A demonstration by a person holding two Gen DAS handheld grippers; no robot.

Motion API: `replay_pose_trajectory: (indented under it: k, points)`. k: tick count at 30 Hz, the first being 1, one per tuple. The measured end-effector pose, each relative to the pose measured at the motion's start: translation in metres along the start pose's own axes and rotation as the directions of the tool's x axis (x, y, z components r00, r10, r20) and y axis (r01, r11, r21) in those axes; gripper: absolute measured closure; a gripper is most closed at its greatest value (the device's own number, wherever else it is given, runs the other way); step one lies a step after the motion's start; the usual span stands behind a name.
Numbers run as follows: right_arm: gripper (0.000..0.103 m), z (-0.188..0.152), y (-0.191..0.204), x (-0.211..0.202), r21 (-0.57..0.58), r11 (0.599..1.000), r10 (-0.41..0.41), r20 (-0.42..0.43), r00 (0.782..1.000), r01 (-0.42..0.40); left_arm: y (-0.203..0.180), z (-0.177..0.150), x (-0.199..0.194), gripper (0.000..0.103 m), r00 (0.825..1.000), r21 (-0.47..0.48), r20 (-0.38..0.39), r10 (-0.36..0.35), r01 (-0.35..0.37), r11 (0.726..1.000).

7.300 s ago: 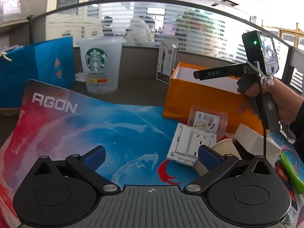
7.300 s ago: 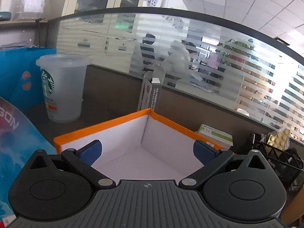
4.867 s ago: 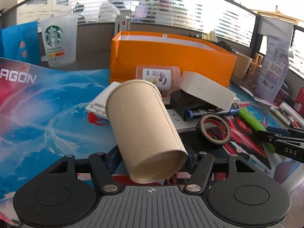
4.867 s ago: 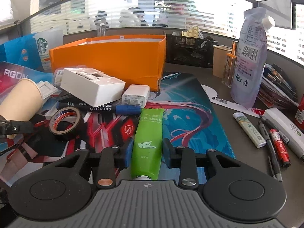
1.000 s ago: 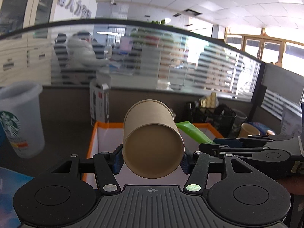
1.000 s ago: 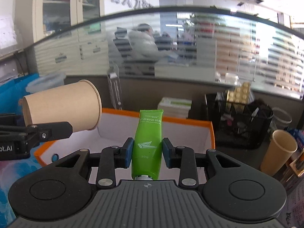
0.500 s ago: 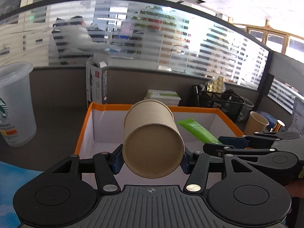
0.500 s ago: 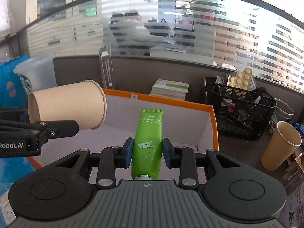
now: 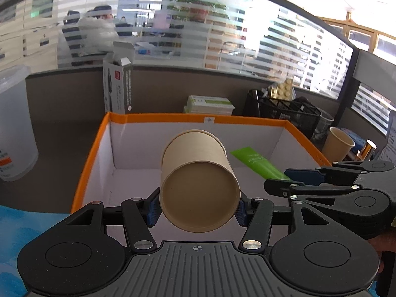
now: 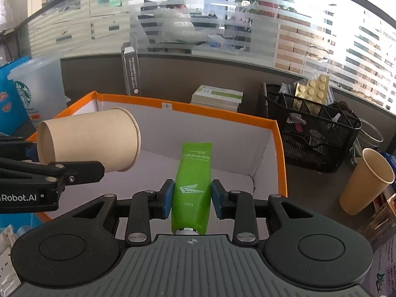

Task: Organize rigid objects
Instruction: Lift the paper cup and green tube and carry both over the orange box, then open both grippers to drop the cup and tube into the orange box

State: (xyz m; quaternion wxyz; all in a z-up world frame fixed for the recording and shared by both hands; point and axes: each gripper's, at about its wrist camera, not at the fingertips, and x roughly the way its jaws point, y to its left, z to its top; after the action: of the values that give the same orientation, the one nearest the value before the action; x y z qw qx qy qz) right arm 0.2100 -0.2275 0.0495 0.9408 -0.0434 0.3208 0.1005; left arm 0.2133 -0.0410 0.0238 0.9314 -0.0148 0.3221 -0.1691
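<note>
My left gripper (image 9: pixel 198 206) is shut on a brown paper cup (image 9: pixel 198 180), held on its side, base toward the camera, above the open orange box (image 9: pixel 158 118) with its white inside. The cup also shows in the right wrist view (image 10: pixel 89 139). My right gripper (image 10: pixel 191 198) is shut on a green tube (image 10: pixel 193 175), held over the same box (image 10: pixel 222 115). The tube (image 9: pixel 257 162) and right gripper (image 9: pixel 304 175) show at the right in the left wrist view. The box floor in sight is bare.
A Starbucks cup (image 10: pixel 37 91) stands left of the box. Behind it are a grey carton (image 9: pixel 118 86) and stacked green-white packs (image 9: pixel 210 104). A black mesh organiser (image 10: pixel 309 128) and another paper cup (image 10: pixel 366 180) stand to the right.
Both grippers have come closer to the orange box and lower over it, still holding the cup and the tube. The box looks larger in both views.
</note>
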Motion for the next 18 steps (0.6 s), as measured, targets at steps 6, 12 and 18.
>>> replay_pose_trajectory:
  k: [6, 12, 18]
  points:
    - [0.073, -0.003, 0.000, 0.005, -0.006, 1.000, -0.006, -0.019, 1.000, 0.006, 0.000, -0.002, 0.006, 0.047, 1.000, -0.001, -0.019, 0.000, 0.000, 1.000]
    - [0.073, -0.004, 0.003, 0.008, -0.024, 1.000, -0.015, -0.034, 0.999, 0.015, 0.000, -0.002, 0.011, 0.047, 0.999, 0.000, -0.038, 0.004, -0.004, 1.000]
    - [0.073, -0.006, 0.005, 0.013, -0.019, 1.000, -0.015, -0.053, 0.998, 0.014, 0.002, -0.004, 0.016, 0.047, 0.998, -0.007, -0.064, 0.007, -0.007, 1.000]
